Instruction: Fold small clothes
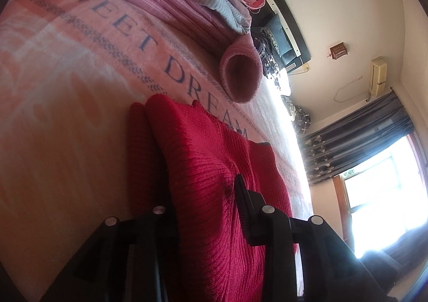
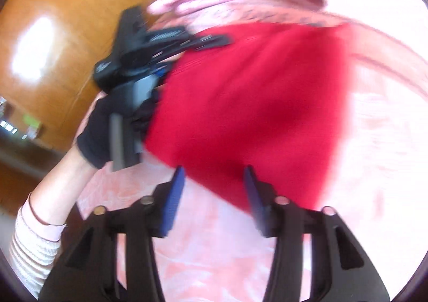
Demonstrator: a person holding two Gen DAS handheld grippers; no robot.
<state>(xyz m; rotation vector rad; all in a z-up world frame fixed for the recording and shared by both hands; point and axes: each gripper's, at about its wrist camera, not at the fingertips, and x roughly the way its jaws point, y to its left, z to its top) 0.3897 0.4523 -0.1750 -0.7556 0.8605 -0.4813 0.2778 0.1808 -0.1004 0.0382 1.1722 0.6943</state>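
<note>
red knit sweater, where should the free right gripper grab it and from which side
Take the red knit sweater at its near edge, the one just ahead of the open right gripper, coming in low from that side. It lies flat on the pink blanket, so only a thin edge would likely fit between the jaws. The left gripper seems to pinch a fold already, so the opposite edge suits.

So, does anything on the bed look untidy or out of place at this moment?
Only the red knit garment stands out: it lies rumpled on the pink blanket, bunched into a ridge around the left gripper. The right gripper, jaws apart, is at its near edge. Nothing looks damaged or spilled.
</note>
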